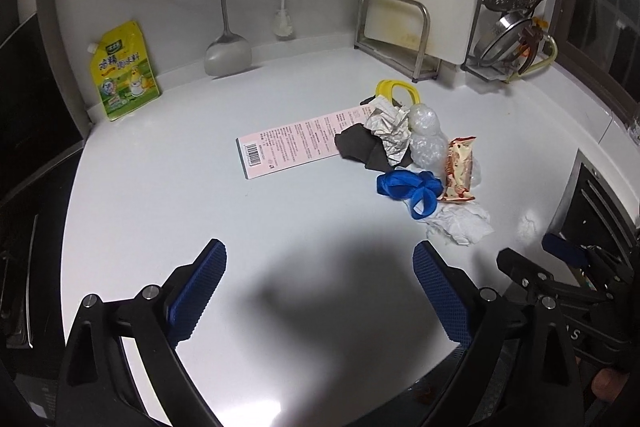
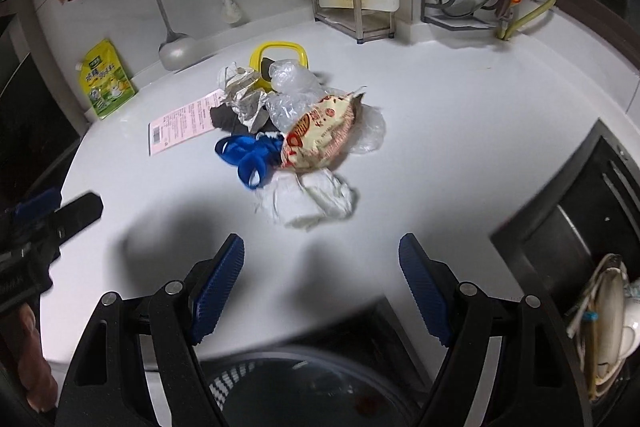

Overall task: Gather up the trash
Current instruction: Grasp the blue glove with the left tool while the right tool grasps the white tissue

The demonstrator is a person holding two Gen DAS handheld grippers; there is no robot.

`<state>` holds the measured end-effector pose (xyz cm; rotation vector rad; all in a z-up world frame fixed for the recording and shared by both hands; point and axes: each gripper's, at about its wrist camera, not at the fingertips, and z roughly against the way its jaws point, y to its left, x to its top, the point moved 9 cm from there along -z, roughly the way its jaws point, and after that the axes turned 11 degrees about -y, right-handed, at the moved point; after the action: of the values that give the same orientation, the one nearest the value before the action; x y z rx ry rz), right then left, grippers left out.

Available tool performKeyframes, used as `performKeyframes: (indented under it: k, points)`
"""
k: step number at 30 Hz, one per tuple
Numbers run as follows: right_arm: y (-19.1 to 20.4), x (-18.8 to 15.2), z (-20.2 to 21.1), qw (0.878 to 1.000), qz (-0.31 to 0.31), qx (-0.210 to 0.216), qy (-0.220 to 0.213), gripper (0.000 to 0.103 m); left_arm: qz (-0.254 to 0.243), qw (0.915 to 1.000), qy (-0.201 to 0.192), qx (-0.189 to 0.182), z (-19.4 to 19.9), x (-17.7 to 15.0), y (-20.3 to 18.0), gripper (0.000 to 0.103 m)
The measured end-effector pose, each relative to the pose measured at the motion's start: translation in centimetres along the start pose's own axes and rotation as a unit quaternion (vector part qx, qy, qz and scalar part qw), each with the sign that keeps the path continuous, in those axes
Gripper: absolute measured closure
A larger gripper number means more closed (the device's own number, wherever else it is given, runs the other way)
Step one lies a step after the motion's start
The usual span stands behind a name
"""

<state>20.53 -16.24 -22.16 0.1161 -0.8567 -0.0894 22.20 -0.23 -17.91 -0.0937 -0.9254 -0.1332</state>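
Trash lies in a loose pile on the white counter [image 1: 168, 187], right of centre in the left wrist view and near the middle of the right wrist view. In it are a crumpled white tissue [image 2: 316, 201] at the near edge, a blue ribbon [image 2: 250, 155] touching a red and cream snack wrapper [image 2: 320, 139], clear plastic film [image 2: 292, 87], a ball of printed paper [image 1: 390, 127], a dark scrap [image 1: 356, 147], a yellow plastic ring [image 2: 280, 53] at the far side, and a long pink card [image 1: 288, 145] reaching out to the left. A small white scrap [image 1: 528, 225] sits apart, right of the pile.

The left claw [image 1: 320, 291] hangs above bare counter at lower centre, its blue pads wide apart and holding nothing. The right claw [image 2: 322, 283] is likewise spread and empty, just short of the tissue. Below it, at the bottom of the frame, shows a dark mesh-walled bin [image 2: 296, 387]. A yellow sauce pouch [image 1: 124, 71] leans on the wall at upper left.
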Motion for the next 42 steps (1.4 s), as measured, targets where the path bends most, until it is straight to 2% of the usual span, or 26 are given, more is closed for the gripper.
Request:
performKeyframes:
  k: [13, 15, 17, 18, 20, 23, 33, 42]
  points:
    - [0.8, 0.6, -6.0, 1.000, 0.004, -0.012, 0.020, 0.027, -0.014, 0.9995, 0.022, -0.019, -3.4, -0.2, 0.3, 0.010]
    - [1.0, 0.4, -6.5, 1.000, 0.003, -0.007, 0.024, 0.037, -0.016, 0.9993, 0.023, -0.022, -3.7, -0.1, 0.2, 0.010]
    - [1.1, 0.2, -7.0, 0.999, 0.006, -0.006, 0.036, 0.056, -0.018, 0.9992, 0.024, -0.026, -3.9, 0.0, 0.0, 0.010]
    - [1.1, 0.2, -7.0, 0.999, 0.008, -0.007, 0.035, 0.058, -0.019, 0.9991, 0.025, -0.028, -4.1, 0.0, -0.1, 0.010]
    - [1.3, 0.2, -6.9, 0.999, 0.005, 0.004, 0.035, 0.075, -0.019, 0.9990, 0.027, -0.032, -4.3, 0.1, -0.3, 0.010]
    - [1.5, 0.1, -6.2, 0.999, -0.002, 0.015, 0.032, 0.081, -0.018, 0.9987, 0.028, -0.039, -4.7, 0.2, -0.8, 0.010]
    - [0.1, -0.7, -1.9, 0.999, -0.037, 0.019, 0.014, 0.084, -0.023, 0.9970, 0.034, -0.066, -6.2, 0.5, -3.4, 0.010]
    - [-3.7, -2.6, 1.1, 0.996, -0.092, -0.012, 0.014, 0.085, -0.038, 0.9946, 0.040, -0.088, -7.8, -0.1, -6.1, 0.010]
